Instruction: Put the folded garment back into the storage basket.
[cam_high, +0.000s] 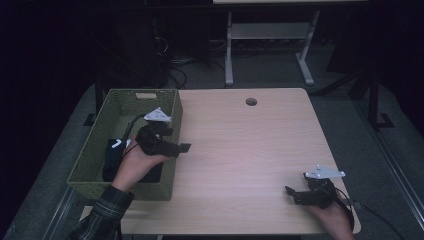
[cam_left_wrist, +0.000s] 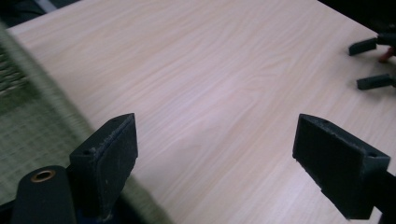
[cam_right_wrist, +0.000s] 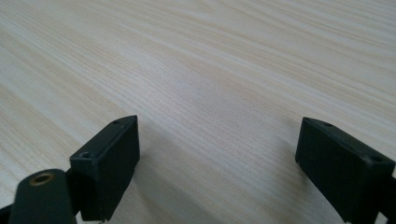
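Note:
My left gripper (cam_high: 184, 148) hangs over the right rim of a green woven basket (cam_high: 95, 145), jaws pointing right across the table. In the left gripper view it (cam_left_wrist: 217, 163) stands open with bare wood between the jaws, and the basket's rim (cam_left_wrist: 42, 88) runs along the left. A dark flat object (cam_high: 111, 159) lies inside the basket, partly hidden by the hand. My right gripper (cam_high: 292, 195) rests low near the table's front right corner, jaws pointing left. In its own view it (cam_right_wrist: 219, 163) is open over bare wood. The right gripper's fingers (cam_left_wrist: 373, 63) show far off at top right.
The light wooden table (cam_high: 240, 145) has a round cable hole (cam_high: 251, 101) near its far edge. White legs of another table (cam_high: 228, 50) stand on the grey floor behind. The basket overhangs the table's left side.

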